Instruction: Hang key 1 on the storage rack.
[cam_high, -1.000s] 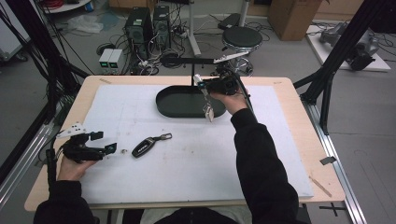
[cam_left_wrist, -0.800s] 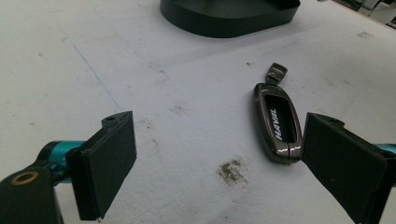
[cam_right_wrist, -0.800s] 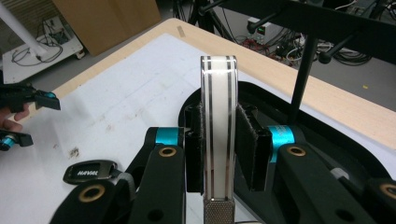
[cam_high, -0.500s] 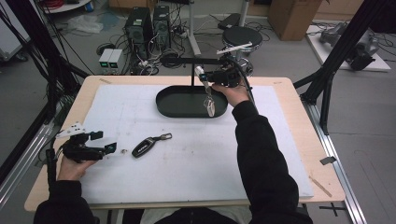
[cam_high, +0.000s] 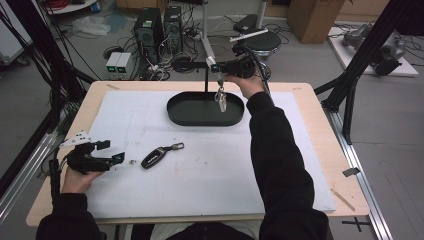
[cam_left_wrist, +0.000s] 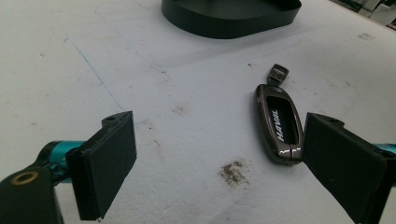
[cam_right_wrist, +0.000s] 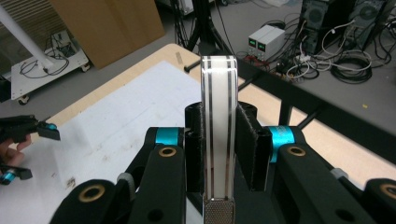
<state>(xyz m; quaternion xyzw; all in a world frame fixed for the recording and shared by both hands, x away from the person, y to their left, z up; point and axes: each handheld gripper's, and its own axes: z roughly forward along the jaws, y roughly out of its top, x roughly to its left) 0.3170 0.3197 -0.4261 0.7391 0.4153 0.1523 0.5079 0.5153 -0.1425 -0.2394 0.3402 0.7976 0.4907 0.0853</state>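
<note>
The right gripper (cam_high: 220, 70) is held above the far rim of the black tray (cam_high: 180, 111), near the horizontal bar of the black stand (cam_high: 206, 75) that rises behind it. Its fingers (cam_right_wrist: 252, 140) are clenched on a white key fob (cam_right_wrist: 218, 135), which in the right gripper view stands edge-on between the pads; in the high view the fob (cam_high: 221, 102) hangs down from the gripper over the tray.

The left gripper (cam_high: 111, 159) rests at the near left of the bench (cam_high: 310, 165) on the white mat. Its fingers (cam_left_wrist: 109, 154) are released, with nothing between them. A second, dark key fob (cam_left_wrist: 279, 123) lies flat on the mat just beside the right-hand pad, ring end pointing toward the tray.

Likely faults from this position:

- Slip. The white fob is gripped across its thin, glossy edges only. A sideways swing or a knock against the stand bar could twist it out of the pads, dropping it into or beside the tray.
- Collision. The gripper works close to the stand bar and post; contact could tip the stand or shift the tray.
- Missed hang. If the fob is meant for the bar, its loop is small and hidden from the gripper camera, so alignment is judged nearly blind.
- Left side. The dark fob sits off-centre against one pad; closing now would push it rather than grasp it.
</note>
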